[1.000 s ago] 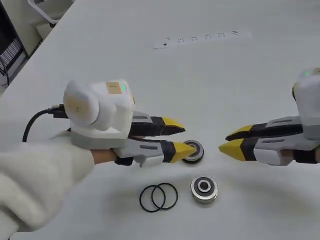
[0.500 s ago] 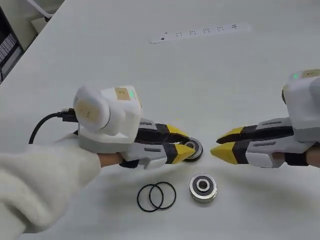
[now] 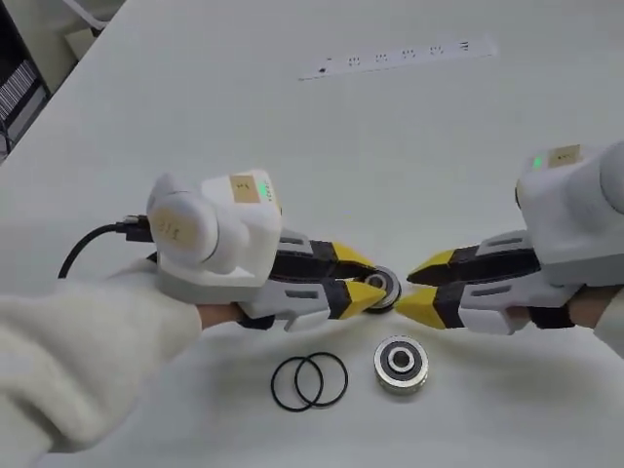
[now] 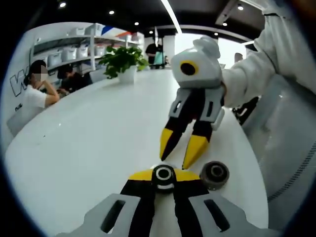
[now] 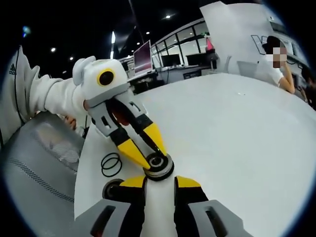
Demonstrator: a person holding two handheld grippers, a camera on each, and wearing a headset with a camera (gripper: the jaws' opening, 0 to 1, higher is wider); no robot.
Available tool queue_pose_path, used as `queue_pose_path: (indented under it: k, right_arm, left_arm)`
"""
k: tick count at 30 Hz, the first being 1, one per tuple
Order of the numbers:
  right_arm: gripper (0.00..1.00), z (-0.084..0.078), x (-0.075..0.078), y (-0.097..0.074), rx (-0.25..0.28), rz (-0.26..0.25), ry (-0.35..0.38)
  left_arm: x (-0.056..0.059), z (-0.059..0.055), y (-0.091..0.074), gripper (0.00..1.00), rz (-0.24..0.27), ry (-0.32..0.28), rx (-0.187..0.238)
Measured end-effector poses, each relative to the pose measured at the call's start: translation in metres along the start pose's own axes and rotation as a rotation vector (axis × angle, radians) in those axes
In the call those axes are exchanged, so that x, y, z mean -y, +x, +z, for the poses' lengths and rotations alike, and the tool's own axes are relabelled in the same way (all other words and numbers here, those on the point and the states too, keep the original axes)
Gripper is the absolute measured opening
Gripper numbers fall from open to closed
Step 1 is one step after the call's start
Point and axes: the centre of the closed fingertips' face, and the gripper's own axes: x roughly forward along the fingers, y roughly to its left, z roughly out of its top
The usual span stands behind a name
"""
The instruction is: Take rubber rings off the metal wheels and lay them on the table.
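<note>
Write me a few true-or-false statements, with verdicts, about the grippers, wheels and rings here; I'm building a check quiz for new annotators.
1. Two rubber rings lie overlapping on the table. True.
2. The left gripper is open and empty. False: it is shut on a metal wheel.
3. The right gripper clamps the second wheel. False: its jaws are apart, pointing at the held wheel; the second wheel lies loose on the table, nearer the person.
4. A power strip lies on the far part of the table. True.
</note>
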Motion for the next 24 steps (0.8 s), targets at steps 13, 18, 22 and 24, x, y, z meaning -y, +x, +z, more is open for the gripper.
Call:
queue_pose_path:
  k: [13, 18, 22, 24]
  right_arm:
    - [0.20, 0.0041, -0.0001, 0.0080, 0.002, 0.006, -0.158]
    - [0.16, 0.0012, 0.0003, 0.0051, -0.005, -0.003, -0.199]
    - [0.09, -0.0024, 0.0044, 0.0020, -0.018, -0.014, -0.215]
    - [0.07, -0.0028, 0.0051, 0.0013, -0.017, -0.016, -0.190]
  left_arm:
    - [-0.0015, 0.0041, 0.0028, 0.14, -0.004, 0.001, 0.011]
    - [-0.0013, 0.0051, 0.0024, 0.14, -0.002, 0.002, 0.012]
    - [-0.0014, 0.0055, 0.0017, 0.14, 0.000, 0.000, 0.012]
    - [-0.0013, 0.0058, 0.0014, 0.14, 0.000, -0.001, 0.013]
